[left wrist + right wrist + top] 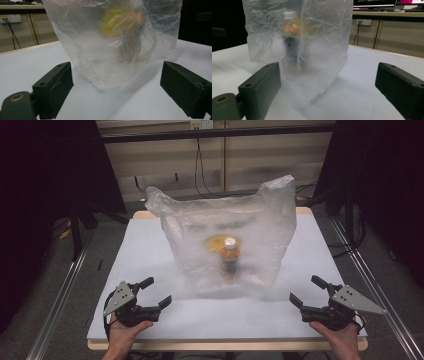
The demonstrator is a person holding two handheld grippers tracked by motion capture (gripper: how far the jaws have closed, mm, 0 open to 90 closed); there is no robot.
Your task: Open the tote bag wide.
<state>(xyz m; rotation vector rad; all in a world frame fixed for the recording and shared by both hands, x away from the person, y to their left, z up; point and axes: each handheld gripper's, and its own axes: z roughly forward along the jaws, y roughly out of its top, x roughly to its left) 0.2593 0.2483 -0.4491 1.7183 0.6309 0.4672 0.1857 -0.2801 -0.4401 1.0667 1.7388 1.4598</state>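
The bag (227, 240) stands upright mid-surface (150, 250), thin and see-through, with a bottle (230, 257) upright inside beside something yellow (215, 242) that is too blurred to name. Judging from this, the step is to reach for the bag — best done from both sides at once, pinching plastic near the top corners rather than pushing the wall, lest the bottle tip. The left hand-held gripper (156, 291) and the right hand-held gripper (305, 289) sit near the front edge, jaws wide apart, holding nothing — well short of the bag.

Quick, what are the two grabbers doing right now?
Left gripper: open, holding nothing.
Right gripper: open, holding nothing.
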